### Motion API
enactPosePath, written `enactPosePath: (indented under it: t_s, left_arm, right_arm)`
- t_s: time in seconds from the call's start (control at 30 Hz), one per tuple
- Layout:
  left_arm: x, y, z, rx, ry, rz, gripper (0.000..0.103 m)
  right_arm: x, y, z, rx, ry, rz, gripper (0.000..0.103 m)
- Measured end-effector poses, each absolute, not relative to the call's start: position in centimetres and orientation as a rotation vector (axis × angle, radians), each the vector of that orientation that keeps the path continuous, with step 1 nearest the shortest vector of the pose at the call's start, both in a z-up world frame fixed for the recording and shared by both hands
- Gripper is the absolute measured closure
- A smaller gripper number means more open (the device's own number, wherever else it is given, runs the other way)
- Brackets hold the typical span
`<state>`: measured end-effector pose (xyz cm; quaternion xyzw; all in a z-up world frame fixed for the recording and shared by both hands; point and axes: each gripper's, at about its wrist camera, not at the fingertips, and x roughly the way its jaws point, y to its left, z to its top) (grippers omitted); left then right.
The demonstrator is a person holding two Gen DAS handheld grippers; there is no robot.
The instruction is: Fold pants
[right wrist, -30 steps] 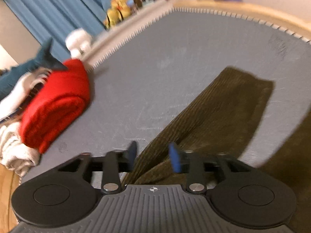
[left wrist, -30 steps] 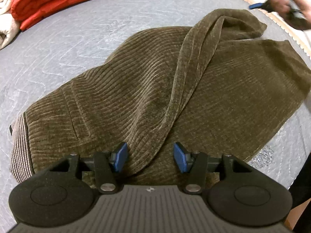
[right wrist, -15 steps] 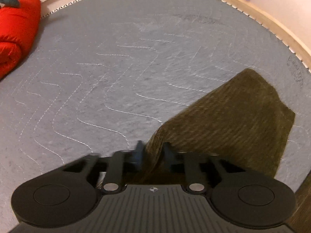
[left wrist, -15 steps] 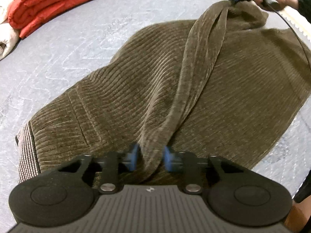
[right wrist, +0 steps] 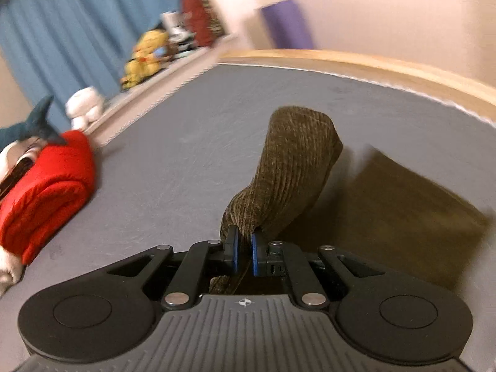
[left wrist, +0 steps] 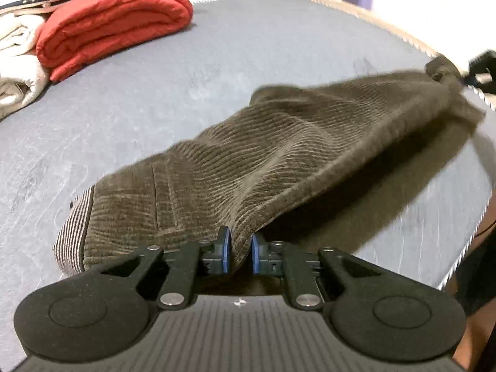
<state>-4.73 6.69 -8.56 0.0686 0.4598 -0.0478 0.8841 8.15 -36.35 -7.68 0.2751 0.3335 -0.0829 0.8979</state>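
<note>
The brown corduroy pants (left wrist: 279,161) hang stretched between my two grippers above the grey mattress (left wrist: 155,93). My left gripper (left wrist: 238,249) is shut on a fold of the pants near the striped waistband (left wrist: 73,232). My right gripper (right wrist: 245,252) is shut on the far end of the pants (right wrist: 288,167), which bunches up in front of its jaws. The right gripper also shows at the far right in the left wrist view (left wrist: 479,69). Another part of the pants (right wrist: 403,204) lies blurred on the mattress at the right.
A folded red blanket (left wrist: 111,21) and white bedding (left wrist: 15,59) lie at the mattress's far left. The red blanket also shows in the right wrist view (right wrist: 46,192). Stuffed toys (right wrist: 145,59) sit on a ledge by blue curtains (right wrist: 62,31). The wooden bed rim (right wrist: 372,65) runs along the back.
Both grippers closed on the pants, then lifted. The top layer has risen off the mattress and is pulled taut between them.
</note>
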Motion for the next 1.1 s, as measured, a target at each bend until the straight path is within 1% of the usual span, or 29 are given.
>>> enactPosePath:
  t_s: [0.07, 0.1, 0.13, 0.17, 0.2, 0.23, 0.27, 0.3, 0.33, 0.37, 0.43, 0.57, 0.67, 0.77, 0.8, 0.83, 0.9, 0.97, 1.0, 1.07, 1.1]
  left_arm:
    - [-5.4, 6.8, -8.5, 0.128, 0.97, -0.133, 0.082]
    - [-5.7, 6.9, -8.2, 0.1, 0.959, -0.157, 0.078]
    - [-6.0, 7.3, -7.6, 0.051, 0.936, -0.18, 0.073]
    - [-6.3, 7.7, -7.0, 0.005, 0.911, -0.196, 0.069]
    - [-6.6, 8.1, -6.4, -0.043, 0.882, -0.211, 0.062]
    - [-6.3, 8.6, -5.9, -0.068, 0.868, -0.211, 0.061]
    - [-6.3, 9.0, -5.6, -0.103, 0.855, -0.194, 0.061]
    - [-6.1, 9.2, -5.3, -0.124, 0.854, -0.18, 0.061]
    - [-6.0, 9.6, -5.4, -0.159, 0.859, -0.151, 0.061]
    - [-5.8, 9.9, -5.6, -0.176, 0.864, -0.129, 0.061]
    - [-5.2, 10.9, -5.9, -0.21, 0.88, -0.059, 0.061]
    - [-4.7, 12.7, -6.3, -0.242, 0.89, 0.014, 0.061]
    - [-4.3, 13.3, -6.1, -0.263, 0.875, 0.028, 0.061]
    - [-4.0, 13.4, -6.1, -0.261, 0.876, 0.041, 0.061]
    - [-3.8, 13.3, -6.2, -0.258, 0.879, 0.043, 0.061]
    - [-3.7, 13.2, -6.3, -0.254, 0.882, 0.041, 0.061]
    - [-3.5, 13.1, -6.4, -0.246, 0.884, 0.038, 0.061]
    - [-3.4, 13.1, -6.6, -0.236, 0.886, 0.042, 0.061]
    - [-3.3, 13.2, -6.6, -0.236, 0.886, 0.045, 0.061]
    - [-3.2, 13.5, -6.7, -0.237, 0.883, 0.056, 0.061]
    - [-3.2, 13.6, -6.6, -0.24, 0.88, 0.062, 0.061]
  right_arm:
    - [6.0, -38.5, -11.1, 0.667, 0.866, -0.269, 0.088]
    - [5.0, -39.6, -11.8, 0.701, 0.889, -0.323, 0.088]
    - [4.2, -40.6, -11.7, 0.707, 0.854, -0.367, 0.088]
    - [3.4, -41.8, -10.8, 0.694, 0.765, -0.4, 0.087]
    - [3.1, -42.6, -9.9, 0.686, 0.692, -0.415, 0.083]
    - [3.0, -43.6, -9.0, 0.681, 0.623, -0.421, 0.073]
    - [3.2, -44.2, -8.6, 0.677, 0.587, -0.422, 0.067]
    - [3.8, -44.8, -8.3, 0.669, 0.572, -0.416, 0.055]
    - [4.7, -45.1, -8.4, 0.657, 0.589, -0.402, 0.049]
    - [5.9, -45.5, -9.0, 0.662, 0.637, -0.369, 0.047]
    - [7.4, -46.3, -10.7, 0.712, 0.708, -0.32, 0.046]
    - [10.6, -46.2, -14.0, 0.683, 0.838, -0.313, 0.046]
    - [12.5, -46.5, -14.4, 0.631, 0.847, -0.323, 0.045]
    - [14.4, -46.5, -14.6, 0.569, 0.842, -0.358, 0.039]
    - [15.0, -45.9, -14.8, 0.548, 0.852, -0.36, 0.033]
    - [15.8, -45.7, -15.1, 0.531, 0.854, -0.36, 0.024]
    - [16.2, -44.6, -14.9, 0.495, 0.865, -0.343, 0.012]
    - [16.1, -44.0, -14.7, 0.444, 0.869, -0.346, 0.012]
    - [16.3, -43.9, -14.8, 0.419, 0.875, -0.36, 0.015]
    - [17.0, -43.5, -15.1, 0.358, 0.885, -0.416, 0.027]
    - [17.0, -43.3, -15.1, 0.332, 0.885, -0.446, 0.041]
